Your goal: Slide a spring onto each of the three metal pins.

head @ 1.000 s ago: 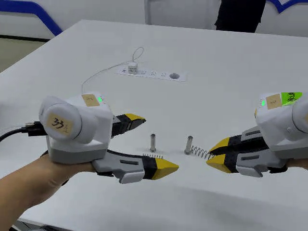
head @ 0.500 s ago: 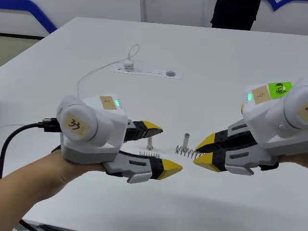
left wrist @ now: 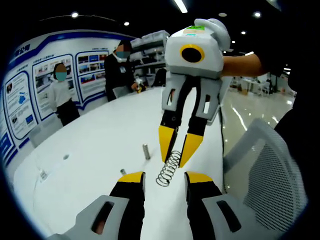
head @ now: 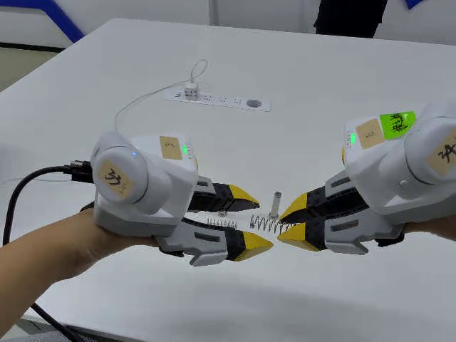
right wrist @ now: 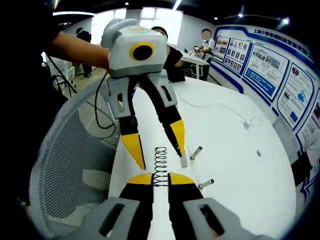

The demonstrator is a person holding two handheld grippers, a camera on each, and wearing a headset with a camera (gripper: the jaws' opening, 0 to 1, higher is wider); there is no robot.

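My right gripper is shut on one end of a wire spring, held level just above the white table. The spring's free end points between the jaws of my left gripper, which stand open around it without touching. In the left gripper view the spring hangs from the right gripper above my own open jaws. A short metal pin stands upright just behind the spring. A second pin is half hidden by the left jaws, with a second spring lying beside it.
A white power strip with a plugged charger and thin cable lies at the table's far middle. A black cable trails from the left gripper. A grey mesh chair stands by the near table edge. People stand at the far end.
Both grippers have closed in on each other. The right one carried the spring leftward, past the standing pin, until its free end came between the left gripper's open jaws.
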